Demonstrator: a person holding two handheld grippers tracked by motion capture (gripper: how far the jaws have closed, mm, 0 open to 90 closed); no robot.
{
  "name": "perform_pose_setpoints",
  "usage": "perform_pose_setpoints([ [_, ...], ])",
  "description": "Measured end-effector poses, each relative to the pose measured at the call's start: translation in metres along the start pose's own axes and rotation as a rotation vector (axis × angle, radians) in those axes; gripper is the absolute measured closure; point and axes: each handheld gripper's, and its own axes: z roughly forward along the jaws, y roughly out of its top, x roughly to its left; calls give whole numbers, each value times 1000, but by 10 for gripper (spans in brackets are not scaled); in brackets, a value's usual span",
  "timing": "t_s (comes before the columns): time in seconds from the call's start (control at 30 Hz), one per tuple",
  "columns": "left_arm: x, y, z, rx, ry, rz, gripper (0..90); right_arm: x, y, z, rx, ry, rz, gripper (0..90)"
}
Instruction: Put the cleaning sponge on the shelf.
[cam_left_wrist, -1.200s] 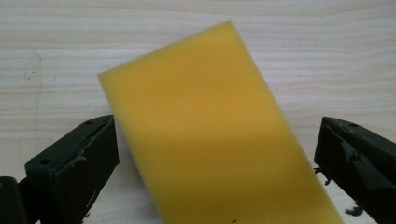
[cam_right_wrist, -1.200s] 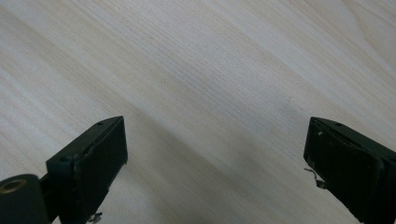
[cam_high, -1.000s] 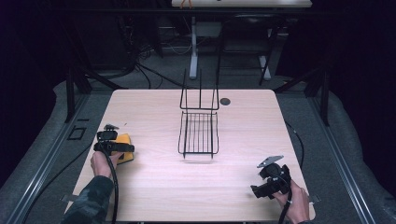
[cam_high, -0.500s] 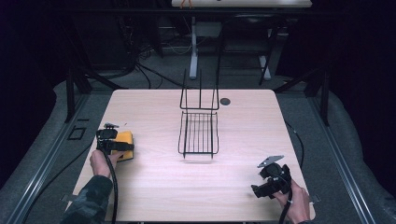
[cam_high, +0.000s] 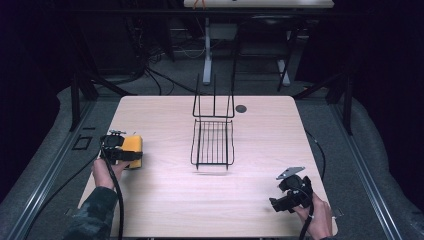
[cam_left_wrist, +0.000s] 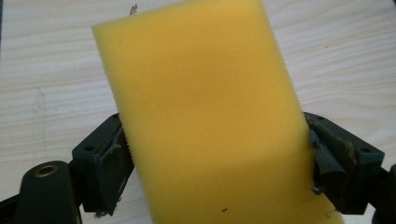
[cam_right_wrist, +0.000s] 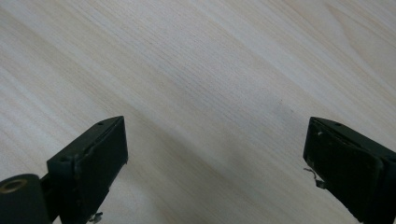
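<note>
High view: saw a pale wooden tabletop (cam_high: 165, 200) in a dark room. Near its left edge, the left hand-held gripper (cam_high: 121, 151), gripped by the person's left hand (cam_high: 104, 172), clamped on a yellow sponge (cam_high: 132, 147) just over the wood; could not tell whether the sponge touched the surface. At mid-table, toward the far edge, a black wire rack (cam_high: 212, 142), its flat grid lying on the wood and its upright back rising at the far end. Just beside the rack's far right corner, a small dark round spot (cam_high: 241, 108) on the wood. Near the front right corner, the right hand-held gripper (cam_high: 280, 204), held in the right hand (cam_high: 316, 220), well apart from rack and sponge, a grey plate on top.

Left gripper view: looked along both black jaws at the yellow sponge (cam_left_wrist: 205, 116), tilted slightly, pressed between the pads (cam_left_wrist: 109, 170) on either side, wood grain behind it.

Right gripper view: found the right hand-held gripper (cam_right_wrist: 215, 163) released, jaws spread wide with nothing between them, bare tabletop (cam_right_wrist: 210, 84) beyond.
</note>
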Motion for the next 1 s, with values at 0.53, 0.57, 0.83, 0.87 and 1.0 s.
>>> perform_pose_setpoints([
  [0.53,-16,6,-18,-37,-40,81,183,-2,0,-1,-2,2,-6,64],
  [0.57,-20,8,-20,-37,-49,89,184,-1,0,-1,-2,6,-5,64],
  [0.83,-31,12,-23,-42,-88,119,185,0,0,-2,-1,5,-4,67],
  [0.87,-33,13,-24,-46,-92,126,186,-1,0,-2,-4,6,-5,67],
  [1.0,-41,16,-26,-47,-117,150,187,-1,1,-3,-4,4,-4,69],
])
